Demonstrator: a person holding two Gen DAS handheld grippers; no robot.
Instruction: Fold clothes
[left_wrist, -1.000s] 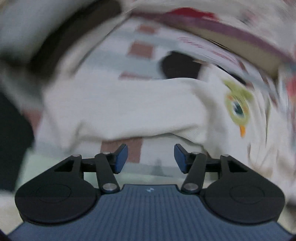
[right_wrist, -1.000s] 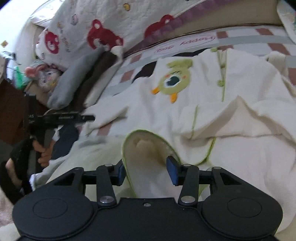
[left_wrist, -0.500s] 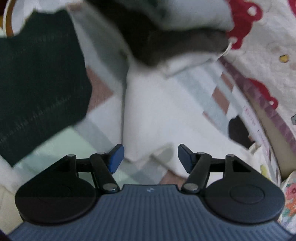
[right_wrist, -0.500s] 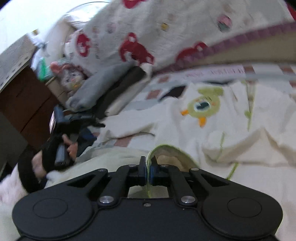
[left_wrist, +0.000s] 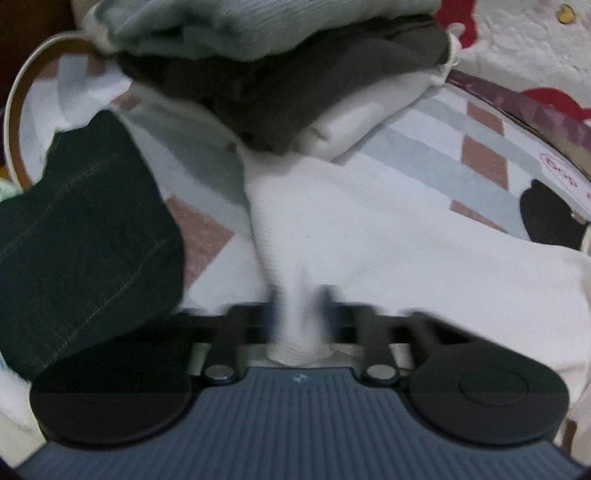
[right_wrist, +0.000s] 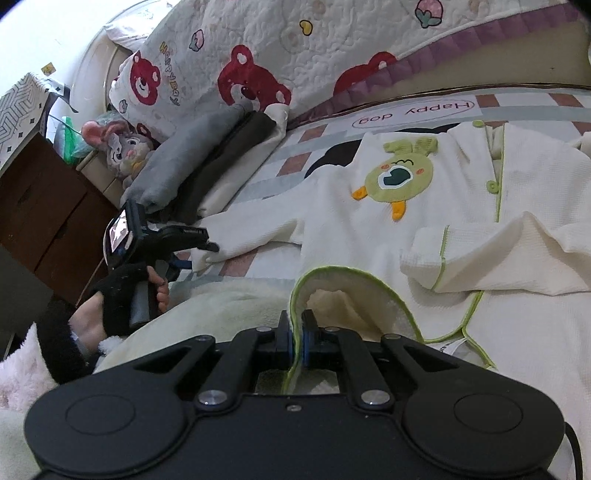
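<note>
The left gripper (left_wrist: 297, 314) has just snapped closed on the end of the cream garment's sleeve (left_wrist: 354, 236), a bunched fold of white ribbed cloth pinched between its blurred pads. From that pinch the sleeve runs away up and to the right across the bed toward the body of the garment. The right gripper (right_wrist: 296, 334) is clamped on the green-piped hem (right_wrist: 369, 291) at the bottom of the same cream garment (right_wrist: 461, 229), the piping caught edge-on between the blue pads.

The garment lies flat on the checked bedsheet (right_wrist: 266, 184), its long axis running from the hem by the right gripper up to the collar at the far side, with the green cartoon patch (right_wrist: 397, 177) face up on the chest. The other sleeve is folded across the front, its green-trimmed cuff (right_wrist: 428, 258) near the hem.

A dark green folded piece (left_wrist: 85, 236) sits just beside the left gripper, on its left. Beyond the sleeve end a stack of folded clothes (left_wrist: 280, 85), grey on dark brown on white, crowds that side. A bear-print quilt (right_wrist: 258, 66) lines the far edge, so the bare checked sheet between the stack and the garment is the only open ground. The person's gloved hand (right_wrist: 122, 295) grips the left tool's handle at the bed's edge.
</note>
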